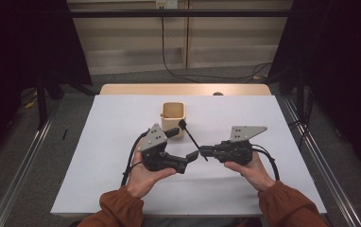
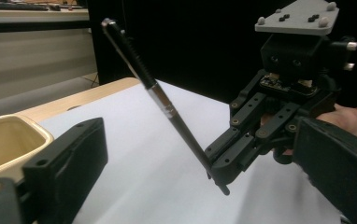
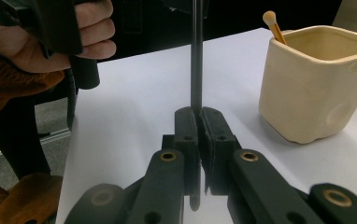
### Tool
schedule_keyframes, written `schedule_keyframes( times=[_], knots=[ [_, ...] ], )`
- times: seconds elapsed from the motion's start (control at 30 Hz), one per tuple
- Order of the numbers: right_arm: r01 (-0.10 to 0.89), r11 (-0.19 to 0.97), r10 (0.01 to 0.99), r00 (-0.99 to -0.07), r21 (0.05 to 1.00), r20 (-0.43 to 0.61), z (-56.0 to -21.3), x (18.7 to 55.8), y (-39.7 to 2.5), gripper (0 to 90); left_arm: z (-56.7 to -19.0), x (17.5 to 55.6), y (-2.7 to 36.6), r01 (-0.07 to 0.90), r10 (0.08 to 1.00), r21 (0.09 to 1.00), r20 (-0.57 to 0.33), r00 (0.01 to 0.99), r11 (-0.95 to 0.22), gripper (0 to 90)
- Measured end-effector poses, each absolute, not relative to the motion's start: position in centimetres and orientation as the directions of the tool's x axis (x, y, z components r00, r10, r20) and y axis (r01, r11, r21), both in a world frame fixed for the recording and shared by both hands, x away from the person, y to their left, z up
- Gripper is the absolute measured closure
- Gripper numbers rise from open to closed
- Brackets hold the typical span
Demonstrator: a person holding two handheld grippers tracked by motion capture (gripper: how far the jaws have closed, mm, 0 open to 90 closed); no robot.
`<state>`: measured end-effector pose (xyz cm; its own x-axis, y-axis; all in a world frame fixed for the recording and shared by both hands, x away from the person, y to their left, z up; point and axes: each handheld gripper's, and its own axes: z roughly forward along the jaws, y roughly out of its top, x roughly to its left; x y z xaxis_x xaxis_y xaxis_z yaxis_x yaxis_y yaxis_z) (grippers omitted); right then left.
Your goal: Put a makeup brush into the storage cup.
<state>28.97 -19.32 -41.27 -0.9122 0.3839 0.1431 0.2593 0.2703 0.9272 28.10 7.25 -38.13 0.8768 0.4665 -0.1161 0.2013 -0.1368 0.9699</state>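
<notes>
the pen (image 2: 160, 100) is a slim black stick with a silver band partway along, and it stands tilted above the desk (image 1: 122, 142), its lower end clamped and its capped end leaning up and away toward the cup (image 1: 173, 118). in the high view the pen (image 1: 191, 136) runs from just in front of the cup down to the right gripper (image 1: 201, 151). that right gripper has its jaws pressed together on the pen's lower end; its own view shows the two black jaws closed tight with the pen (image 3: 196, 70) rising straight between them, a short tip poking out below.

the left gripper (image 1: 193, 156) sits just beside the pen, its jaws spread wide with nothing between them; in its own view one jaw lies at the lower left and the other at the right edge, and the pen and the right gripper (image 2: 218, 170) show in the gap.

the cup (image 3: 319, 84) is cream-coloured, square with rounded corners, and stands upright on the white desk behind the grippers. a thin wooden stick (image 3: 274, 25) with a pale tip leans inside it. a hand (image 1: 145, 177) holds each gripper, sleeves rust-orange.
</notes>
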Motion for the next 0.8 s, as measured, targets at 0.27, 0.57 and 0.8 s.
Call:
schedule_keyframes(
  times=[0.27, 0.57, 0.8],
  knots=[
    [0.257, 0.27, 0.38, -0.914, 0.928, 0.143, -41.3, 28.9, -19.3, 85.8, -38.3, 29.0, 7.0, 0.24, 0.48, 0.963, -0.153, 0.864, -0.125, 18.1],
    [0.259, 0.272, 0.384, -0.912, 0.927, 0.143, -41.4, 28.9, -19.3, 85.8, -38.4, 29.3, 7.1, 0.255, 0.488, 0.96, -0.17, 0.856, -0.114, 42.4],
    [0.261, 0.271, 0.384, -0.912, 0.926, 0.145, -41.5, 28.9, -19.3, 85.8, -38.4, 29.2, 7.0, 0.269, 0.482, 0.957, -0.185, 0.856, -0.111, 51.7]
  ],
)
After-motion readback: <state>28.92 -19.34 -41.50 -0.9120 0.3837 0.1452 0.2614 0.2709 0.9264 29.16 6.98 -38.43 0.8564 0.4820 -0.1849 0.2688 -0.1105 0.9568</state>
